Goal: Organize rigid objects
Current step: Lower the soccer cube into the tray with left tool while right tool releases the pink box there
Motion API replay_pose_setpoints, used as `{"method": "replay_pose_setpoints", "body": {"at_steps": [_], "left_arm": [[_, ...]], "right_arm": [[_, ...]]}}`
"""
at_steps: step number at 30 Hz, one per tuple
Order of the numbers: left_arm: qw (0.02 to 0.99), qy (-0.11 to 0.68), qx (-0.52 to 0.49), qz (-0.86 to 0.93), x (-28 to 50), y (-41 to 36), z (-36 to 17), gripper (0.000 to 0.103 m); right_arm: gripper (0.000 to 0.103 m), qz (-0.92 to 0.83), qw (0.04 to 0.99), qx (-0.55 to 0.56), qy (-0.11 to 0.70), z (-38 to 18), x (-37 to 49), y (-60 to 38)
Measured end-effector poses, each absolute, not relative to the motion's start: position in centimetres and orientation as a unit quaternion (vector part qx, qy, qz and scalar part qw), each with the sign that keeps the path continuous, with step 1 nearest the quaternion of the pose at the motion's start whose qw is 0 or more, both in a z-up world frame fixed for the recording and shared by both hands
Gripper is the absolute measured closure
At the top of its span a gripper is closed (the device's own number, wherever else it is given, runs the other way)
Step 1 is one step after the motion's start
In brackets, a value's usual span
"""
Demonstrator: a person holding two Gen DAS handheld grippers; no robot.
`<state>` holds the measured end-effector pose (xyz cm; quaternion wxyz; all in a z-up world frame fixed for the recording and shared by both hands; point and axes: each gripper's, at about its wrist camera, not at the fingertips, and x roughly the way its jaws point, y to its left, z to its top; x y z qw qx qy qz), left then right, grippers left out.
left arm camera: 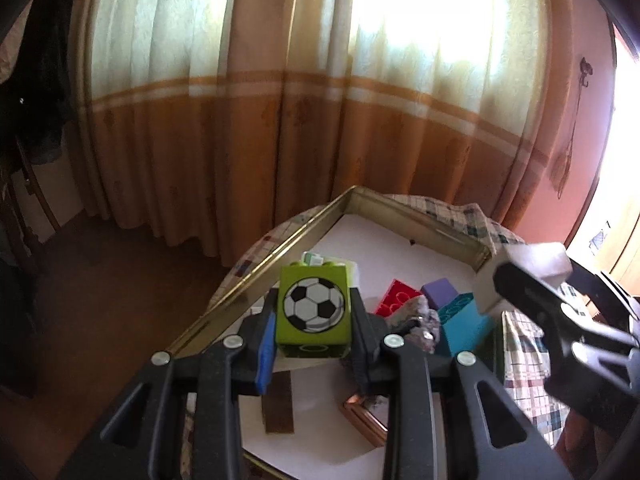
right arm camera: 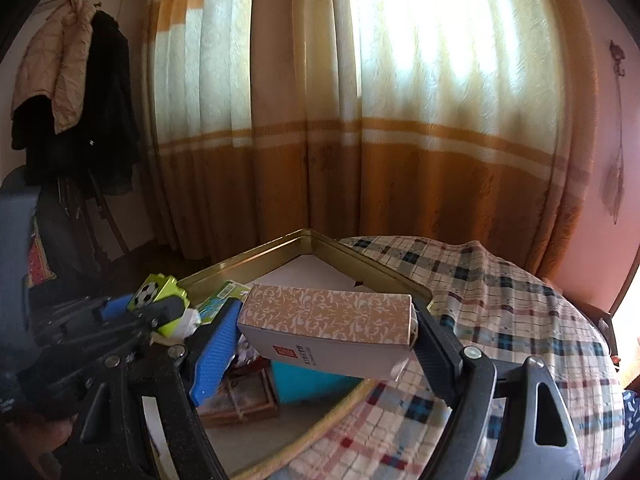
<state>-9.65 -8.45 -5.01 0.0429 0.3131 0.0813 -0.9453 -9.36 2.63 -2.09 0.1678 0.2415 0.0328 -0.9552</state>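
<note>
clearly our left tool pinched the hard, light green block by its flat sides; our right tool clamped the crushable patterned carton endwise, above the tray at twelve o'clock.

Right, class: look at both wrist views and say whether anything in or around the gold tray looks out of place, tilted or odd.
Nothing looks spilled or broken. The loose pieces in the gold metal tray lie jumbled: the red toy brick lies tipped over beside the purple block. Each gripper holds something: the left gripper a green football-print block, the right gripper a tan patterned carton.

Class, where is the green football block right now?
The green football block is clamped in the left tongs, held above the gold tray, left of the patterned box.
</note>
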Motion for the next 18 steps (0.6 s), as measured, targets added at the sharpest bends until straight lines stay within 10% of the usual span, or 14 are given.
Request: {"method": "replay_pose_setpoints", "body": {"at_steps": [10,15,18], "left_arm": [[0.037,0.029,0.335,-0.941,-10.3,-6.4,-5.6,0.066],[0.054,0.021,0.328,-0.943,-9.9,-6.2,-5.2,0.014],[0.053,0.025,0.322,-0.945,-9.2,-6.6,-5.1,0.005]], "right_arm": [[0.020,-0.936,0.186,0.297,0.035,-3.1,-13.5,0.2],[0.010,-0.935,0.188,0.300,0.020,-3.5,-12.9,0.8],[0.008,-0.941,0.175,0.289,0.000,-3.2,-12.2,2.0]]}}
